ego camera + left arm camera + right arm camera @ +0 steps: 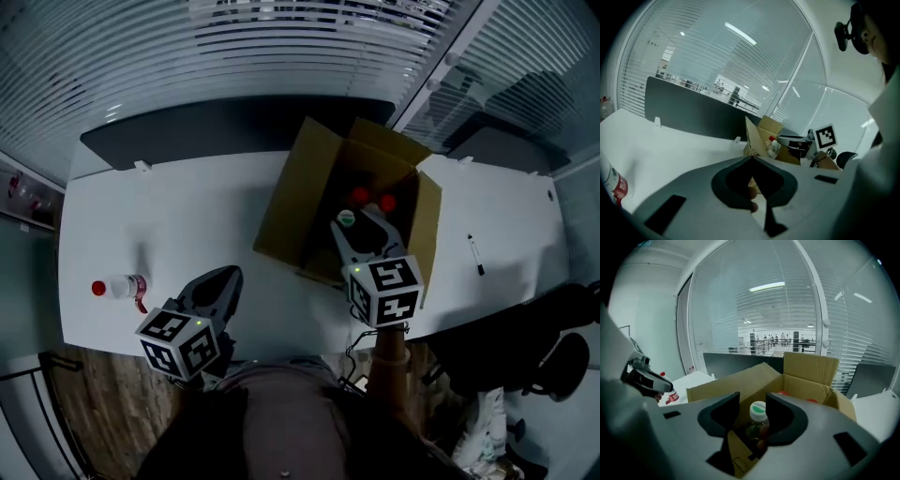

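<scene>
Right hand-held gripper [753, 404] round one bottle [758, 411]

A cardboard box [309, 202] is sitting right of centre on the worktop [187, 216], two bottles [361, 196] standing at its back. Before them, a third bottle [346, 218] is sitting between the right gripper's [358, 225] jaws. A fallen bottle [120, 287] is lying far left, a marker [476, 255] right.

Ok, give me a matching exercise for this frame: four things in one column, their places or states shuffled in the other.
1 green-capped bottle
2 red-capped bottle
3 pen
4 left hand-held gripper

A lying on the table, right of the cardboard box
B jaws together, empty
C between the right hand-held gripper jaws, over the cardboard box
D lying on the table's left part

Pairs: 1-C, 2-D, 3-A, 4-B
</scene>
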`<state>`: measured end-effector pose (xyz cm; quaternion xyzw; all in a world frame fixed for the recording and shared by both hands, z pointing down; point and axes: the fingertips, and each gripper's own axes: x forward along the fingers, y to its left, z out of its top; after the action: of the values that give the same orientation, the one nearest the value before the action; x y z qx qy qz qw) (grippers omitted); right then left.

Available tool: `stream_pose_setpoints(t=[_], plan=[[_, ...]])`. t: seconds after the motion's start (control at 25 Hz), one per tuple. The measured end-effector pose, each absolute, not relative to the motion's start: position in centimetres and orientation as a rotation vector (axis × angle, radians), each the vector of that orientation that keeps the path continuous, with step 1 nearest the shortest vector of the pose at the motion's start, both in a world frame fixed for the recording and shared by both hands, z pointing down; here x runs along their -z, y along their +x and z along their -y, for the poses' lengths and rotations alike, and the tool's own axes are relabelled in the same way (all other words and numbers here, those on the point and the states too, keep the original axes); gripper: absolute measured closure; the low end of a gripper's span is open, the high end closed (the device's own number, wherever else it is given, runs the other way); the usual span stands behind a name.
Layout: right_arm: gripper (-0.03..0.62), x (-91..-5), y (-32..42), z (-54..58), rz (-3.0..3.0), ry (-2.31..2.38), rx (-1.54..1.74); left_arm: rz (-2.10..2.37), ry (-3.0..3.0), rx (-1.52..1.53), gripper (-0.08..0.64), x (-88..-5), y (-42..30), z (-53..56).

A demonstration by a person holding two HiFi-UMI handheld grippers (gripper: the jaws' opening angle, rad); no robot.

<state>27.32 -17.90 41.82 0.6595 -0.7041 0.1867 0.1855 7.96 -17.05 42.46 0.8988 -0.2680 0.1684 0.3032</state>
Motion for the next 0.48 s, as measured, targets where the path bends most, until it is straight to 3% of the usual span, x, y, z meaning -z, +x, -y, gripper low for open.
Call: stream_pose_setpoints(t=[0.48], plan=[[0.416,-45.1,28.3,19.0,1.918,1.799,-0.657,0.716,2.351,-0.472,0.552,-43.5,8.4,18.0]])
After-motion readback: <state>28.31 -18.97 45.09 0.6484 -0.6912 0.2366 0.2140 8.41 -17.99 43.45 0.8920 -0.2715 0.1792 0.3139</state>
